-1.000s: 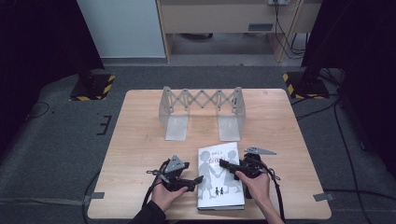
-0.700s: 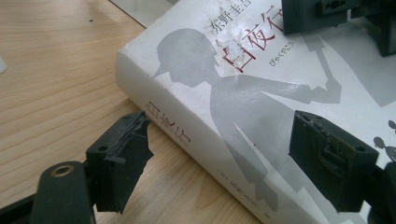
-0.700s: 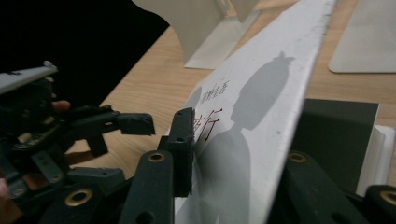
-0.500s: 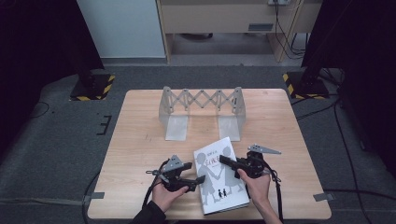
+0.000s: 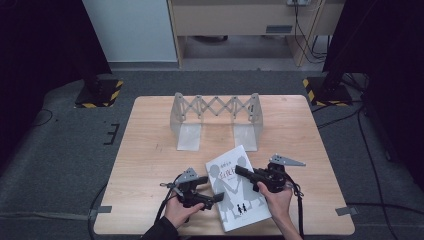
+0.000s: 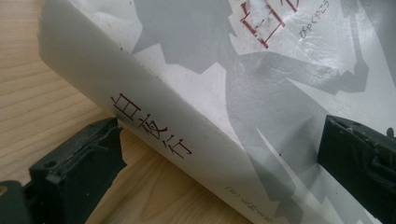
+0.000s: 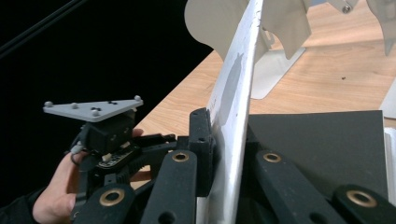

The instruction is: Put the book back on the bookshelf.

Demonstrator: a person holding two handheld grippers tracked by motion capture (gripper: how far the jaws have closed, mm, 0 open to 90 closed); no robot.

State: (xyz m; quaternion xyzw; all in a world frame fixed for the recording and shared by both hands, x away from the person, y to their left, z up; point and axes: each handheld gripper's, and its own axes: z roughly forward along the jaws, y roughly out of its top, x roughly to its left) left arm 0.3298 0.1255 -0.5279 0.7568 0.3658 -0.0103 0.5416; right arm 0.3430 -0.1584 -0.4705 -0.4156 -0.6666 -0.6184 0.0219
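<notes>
A white book (image 5: 239,196) with grey silhouettes and red lettering lies near the table's front edge. My right gripper (image 5: 240,171) is shut on the front cover (image 7: 233,93), which stands raised on edge; its jaws have just closed on it. A black inner page (image 7: 322,144) shows beneath the cover. My left gripper (image 5: 212,190) is at the book's left side. Its jaws have just been opening and now stand wide, with the spine (image 6: 154,133) between them and neither pad pressing on it.
A grey metal accordion rack (image 5: 215,114) stands on two flat feet at the middle back of the wooden table (image 5: 150,150). Cables trail from both grippers over the front edge. Dark floor surrounds the table.
The right gripper has risen slightly with the cover, which now tilts up. The book sits more askew than before. The left gripper's jaws have spread wider.
</notes>
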